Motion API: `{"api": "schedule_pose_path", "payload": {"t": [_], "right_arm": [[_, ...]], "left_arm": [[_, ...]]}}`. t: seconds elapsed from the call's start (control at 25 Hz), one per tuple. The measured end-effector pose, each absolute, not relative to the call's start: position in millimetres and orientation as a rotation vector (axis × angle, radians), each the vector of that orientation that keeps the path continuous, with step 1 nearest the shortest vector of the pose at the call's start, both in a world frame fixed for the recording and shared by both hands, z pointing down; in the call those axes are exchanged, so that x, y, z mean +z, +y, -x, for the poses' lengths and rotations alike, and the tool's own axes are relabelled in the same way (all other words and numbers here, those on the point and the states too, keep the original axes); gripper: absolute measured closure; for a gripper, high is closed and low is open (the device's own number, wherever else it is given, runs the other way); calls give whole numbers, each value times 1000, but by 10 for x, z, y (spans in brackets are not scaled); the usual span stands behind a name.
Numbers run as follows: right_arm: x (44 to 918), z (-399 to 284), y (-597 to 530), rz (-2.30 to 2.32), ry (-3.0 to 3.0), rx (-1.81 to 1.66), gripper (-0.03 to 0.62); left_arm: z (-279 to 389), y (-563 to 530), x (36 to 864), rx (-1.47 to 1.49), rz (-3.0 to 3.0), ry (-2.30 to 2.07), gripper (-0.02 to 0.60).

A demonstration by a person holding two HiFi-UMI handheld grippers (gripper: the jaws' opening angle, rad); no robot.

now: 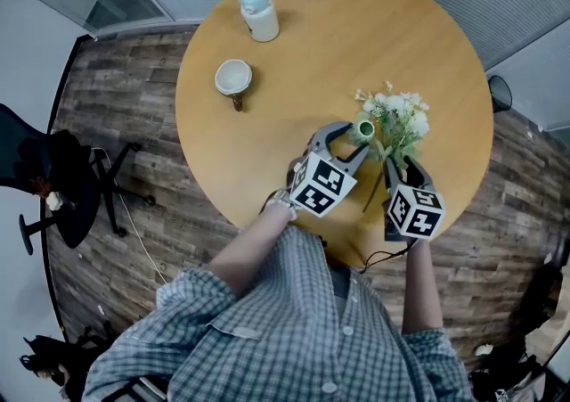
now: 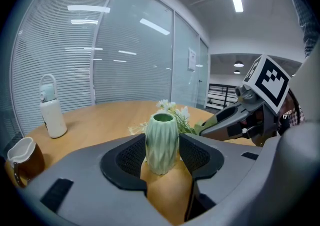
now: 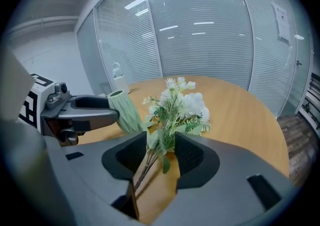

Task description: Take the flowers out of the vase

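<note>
A ribbed pale-green vase (image 2: pixel 161 140) stands upright on the round wooden table (image 1: pixel 356 35). My left gripper (image 2: pixel 161 156) is shut on it, a pad against each side; in the head view the vase (image 1: pixel 363 130) shows at that gripper's (image 1: pixel 352 139) tips. The white flowers (image 3: pixel 182 104) are out of the vase and lie just right of it, blooms (image 1: pixel 398 119) pointing away from me. Their stems run back between the jaws of my right gripper (image 3: pixel 161 150), which stands open with gaps beside the stems. In the head view the right gripper (image 1: pixel 403 162) is beside the left one.
A white bottle with a handle (image 1: pixel 256 8) and a brown-and-white mug (image 1: pixel 233 77) stand on the far left of the table. An office chair (image 1: pixel 62 186) is on the wooden floor to the left. Glass walls with blinds run behind the table.
</note>
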State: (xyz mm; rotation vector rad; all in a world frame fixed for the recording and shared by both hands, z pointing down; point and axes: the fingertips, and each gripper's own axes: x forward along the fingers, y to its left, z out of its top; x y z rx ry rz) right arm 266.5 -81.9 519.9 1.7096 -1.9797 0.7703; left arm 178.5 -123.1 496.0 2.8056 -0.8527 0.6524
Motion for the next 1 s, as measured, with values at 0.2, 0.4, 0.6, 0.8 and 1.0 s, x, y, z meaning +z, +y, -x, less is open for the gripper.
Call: {"api": "schedule_pose_path", "payload": {"t": [0.2,0.4,0.6,0.8,1.0], "right_arm": [[5002,-2716,-761,-1768,-1990,704,451],[4747,-2770,-708,-1889,-2008,671,445],[4423,-2738,-646,-1949,-2016,455,447],[4073,-2577,-547,-1952,-2056,304,498],[3764,-2394,-480,-1943,-2134,240,543]], "left_arm": [[-1681,-1206,4928,635,-2795,-848,377],[-1479,-1195,4759,600,-2822,-856,377],[-1267,-1163,4482,565,-2871,-923,397],[-1183,-1038,4155,523,-2932,-943,435],[-1162,-912,3839,455,-2970,-938,489]]}}
